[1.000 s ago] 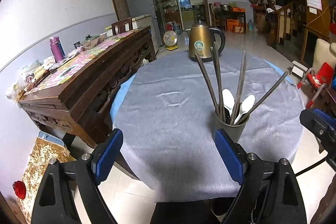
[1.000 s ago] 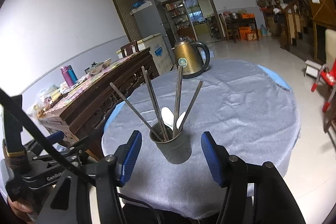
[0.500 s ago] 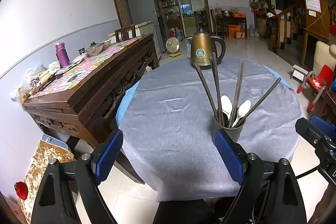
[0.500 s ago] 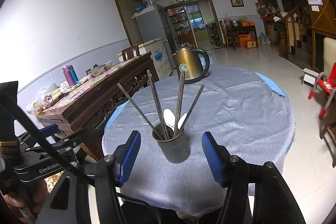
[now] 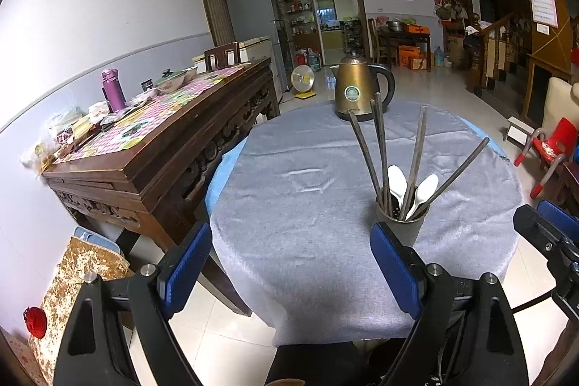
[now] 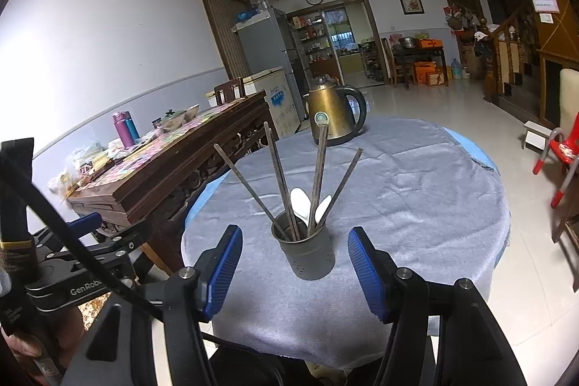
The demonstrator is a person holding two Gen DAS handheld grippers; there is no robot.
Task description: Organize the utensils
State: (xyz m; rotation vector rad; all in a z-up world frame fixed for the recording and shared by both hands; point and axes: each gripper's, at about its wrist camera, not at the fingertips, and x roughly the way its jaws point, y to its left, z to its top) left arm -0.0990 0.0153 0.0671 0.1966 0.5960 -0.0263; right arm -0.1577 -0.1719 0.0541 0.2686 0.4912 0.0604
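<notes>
Both tongs, left (image 5: 291,263) and right (image 6: 293,268), open, empty. Dark perforated metal utensil cup (image 6: 307,251) with chopsticks (image 6: 278,174), white spoons (image 6: 301,203): light, top-heavy, tippy; grip low on wall.

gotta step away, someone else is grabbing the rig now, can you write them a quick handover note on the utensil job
Left gripper: open, empty, held at the near edge of the table, with the holder beyond its right finger.
Right gripper: open, empty, lined up on the utensil holder, which shows between its fingers but is not touched.
Job's things: the holder stands upright near the front of the grey-clothed round table. In it are dark chopsticks fanned out and two white spoons. A brass kettle sits at the far side.
Done: no loose utensils visible on the cloth.
Left: probably nothing to collect; check the holder's placement.
</notes>
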